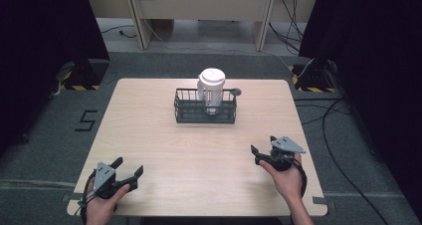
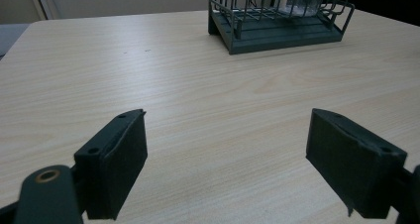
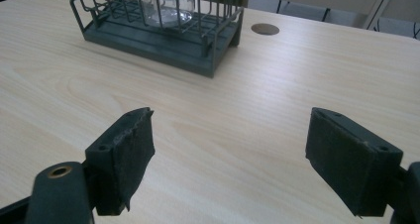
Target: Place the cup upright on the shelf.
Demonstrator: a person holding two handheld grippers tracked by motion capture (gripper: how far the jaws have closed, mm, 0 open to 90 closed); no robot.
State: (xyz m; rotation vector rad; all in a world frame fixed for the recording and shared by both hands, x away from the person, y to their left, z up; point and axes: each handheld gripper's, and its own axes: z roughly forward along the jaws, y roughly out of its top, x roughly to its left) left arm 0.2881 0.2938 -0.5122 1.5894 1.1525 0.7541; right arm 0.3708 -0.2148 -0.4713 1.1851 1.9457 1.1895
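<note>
From the high view I see my left gripper (image 1: 130, 167) low over the near left corner of the wooden table (image 1: 164, 150), jaws spread wide with nothing between them, and my right gripper (image 1: 264, 145) over the near right part of the table, jaws likewise parted and empty. Well ahead of both sets of fingers, toward the far middle of the table, stands a dark wire basket (image 1: 205, 107), and inside it, toward its right half, a clear jar with a white lid (image 1: 211, 89) stands upright. A small dark round disc (image 1: 235, 91) lies on the table just behind the basket's far right corner. In the left gripper view my two black fingers (image 2: 119, 159) stand wide apart over bare wood; the basket (image 2: 282, 21) sits well ahead of them and off to the right, with the bottom of the jar (image 2: 307, 1) showing through its bars. In the right gripper view my fingers (image 3: 126, 154) are just as wide apart and hold nothing; the basket (image 3: 158, 26) lies well ahead and to the left of them, the glassy base of the jar (image 3: 166, 8) resting on its floor, and the disc (image 3: 265, 29) lies just past the basket's right end.
</note>
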